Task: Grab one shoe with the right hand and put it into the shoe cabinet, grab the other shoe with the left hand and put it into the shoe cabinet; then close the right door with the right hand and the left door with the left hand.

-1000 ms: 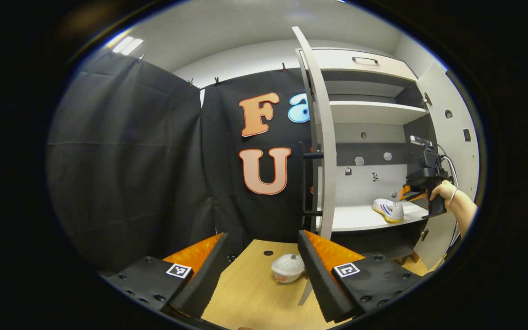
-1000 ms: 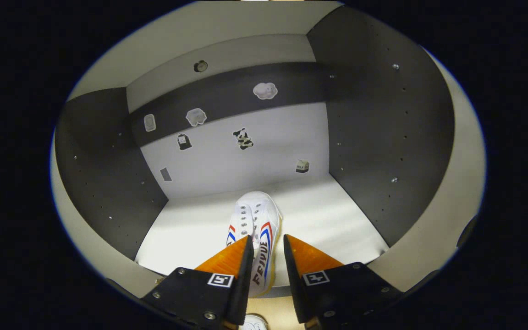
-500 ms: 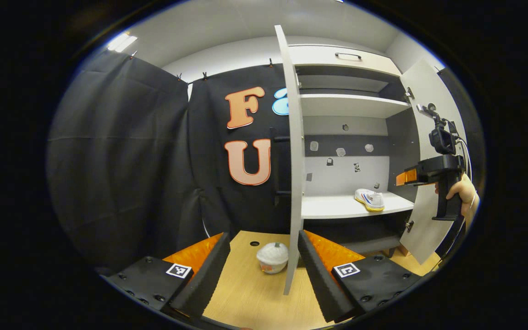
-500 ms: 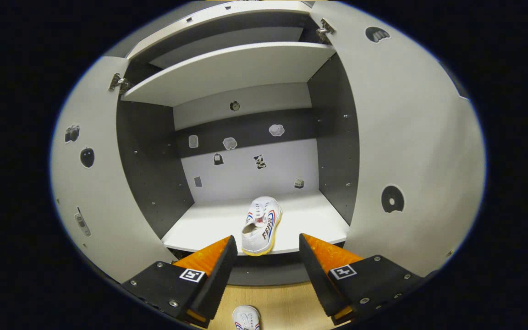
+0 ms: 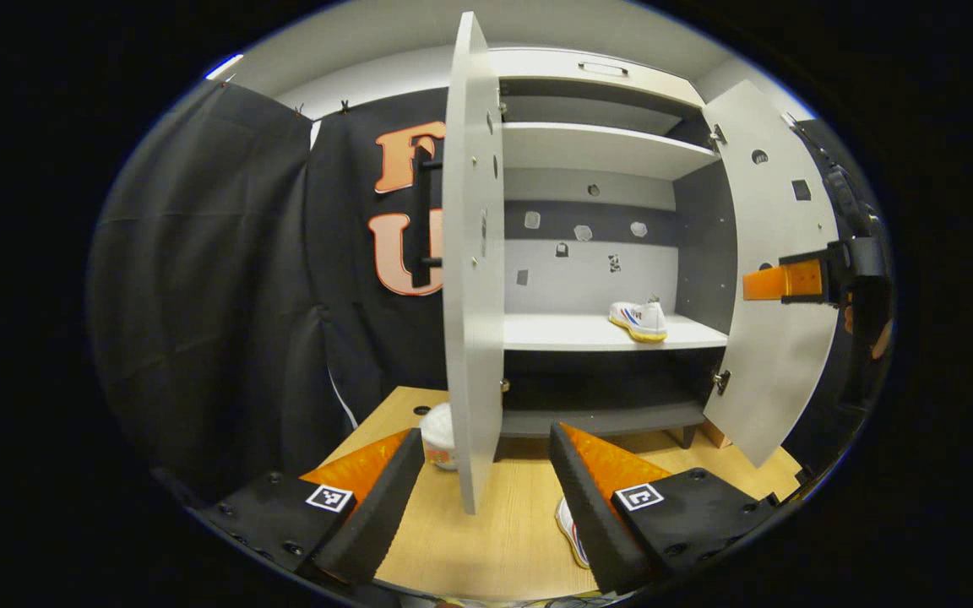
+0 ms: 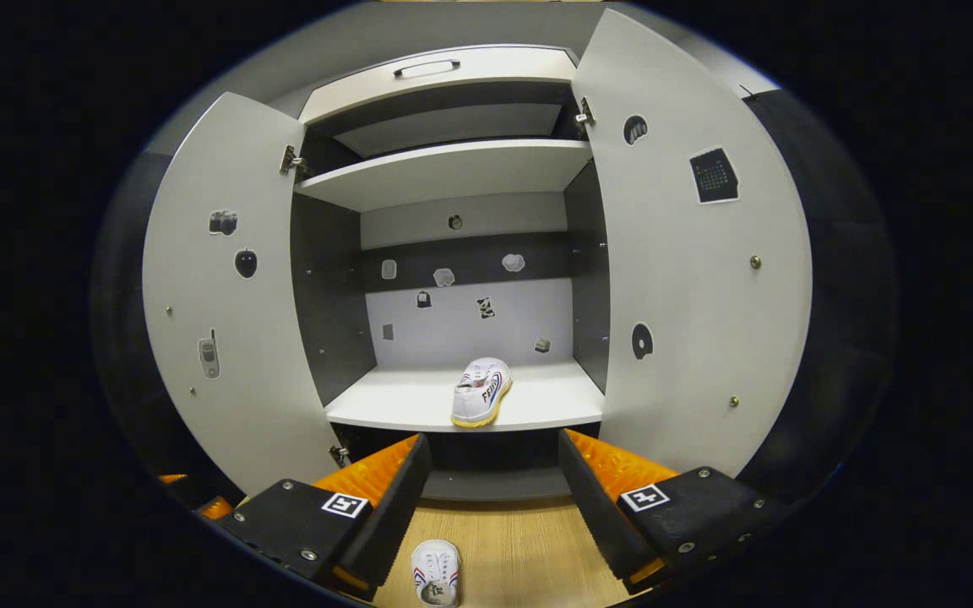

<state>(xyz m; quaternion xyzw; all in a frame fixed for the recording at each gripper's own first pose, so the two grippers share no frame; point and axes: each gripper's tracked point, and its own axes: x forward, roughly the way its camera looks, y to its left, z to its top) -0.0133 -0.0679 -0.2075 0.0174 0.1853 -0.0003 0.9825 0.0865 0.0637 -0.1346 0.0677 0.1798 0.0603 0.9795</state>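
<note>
One shoe (image 6: 481, 391) sits at the cabinet shelf's (image 6: 385, 409) front edge. Both claws, right (image 6: 491, 498) and left (image 5: 482, 498), are spread and empty. Next, I'd say, the left claw must drop onto the other shoe (image 6: 435, 572) on the floor.

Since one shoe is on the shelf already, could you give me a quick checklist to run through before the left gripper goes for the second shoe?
1. First shoe resting on the cabinet shelf: ok.
2. Right gripper open and holding nothing: ok.
3. Left gripper open, ready to grasp: ok.
4. Second shoe on the wooden floor in front of the cabinet, free to pick up: ok.
5. Both doors, left door and right door, open wide enough for entry: ok.
6. Free shelf space left of the first shoe: ok.
</note>
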